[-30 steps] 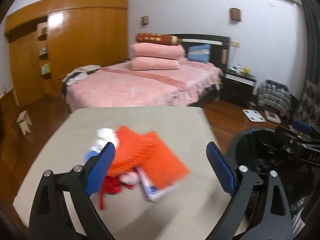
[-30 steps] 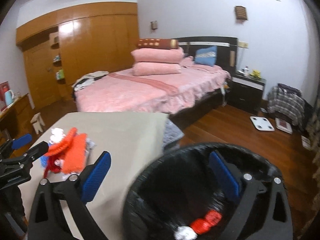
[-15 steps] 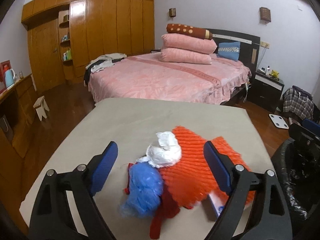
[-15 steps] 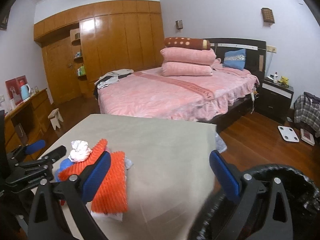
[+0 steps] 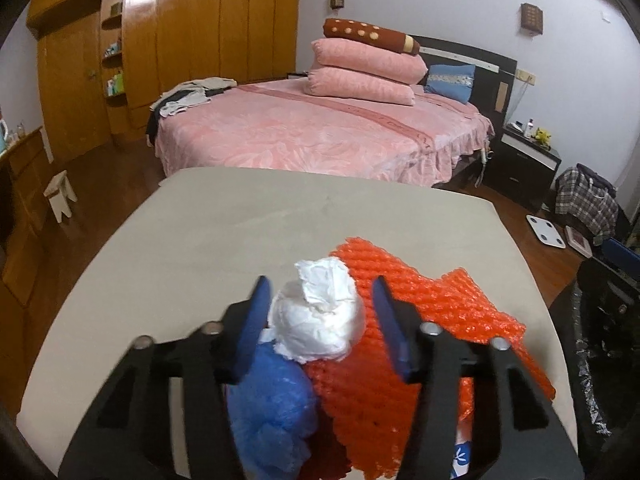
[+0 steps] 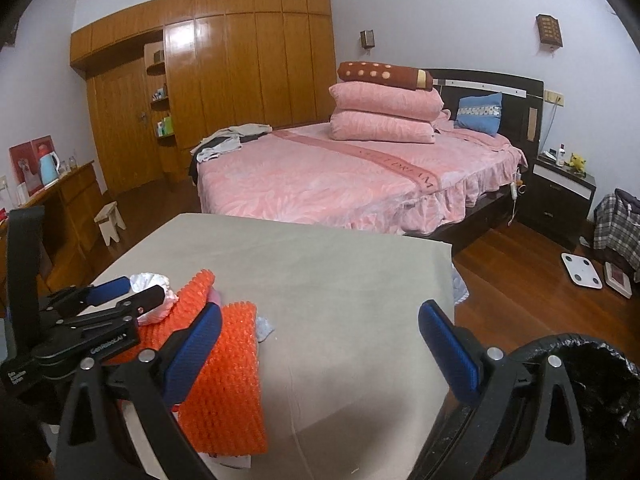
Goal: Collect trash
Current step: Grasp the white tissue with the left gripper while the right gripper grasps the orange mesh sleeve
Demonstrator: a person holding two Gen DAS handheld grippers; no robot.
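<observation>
A pile of trash lies on the beige table [image 5: 224, 232]: a crumpled white tissue wad [image 5: 316, 328], a blue plastic wad [image 5: 272, 400] and orange foam netting [image 5: 424, 320]. My left gripper [image 5: 321, 286] straddles the white wad and its jaws are closing. The left pad touches the wad; a gap still shows at the right pad. The right wrist view shows that gripper [image 6: 136, 292] at the pile's left end, by the netting [image 6: 228, 380]. My right gripper [image 6: 320, 316] hangs open over bare table with nothing between its fingers.
A black lined bin [image 6: 592, 380] stands off the table's right side, also visible from the left wrist as the bin [image 5: 600, 340]. Beyond the table is a pink bed [image 6: 340, 176], a small stool [image 6: 110, 220], a nightstand [image 6: 560, 196] and a white scale [image 6: 580, 270].
My left gripper came down onto the pile and its jaws narrowed around the white wad. The right gripper swung left, from above the bin to over the table.
</observation>
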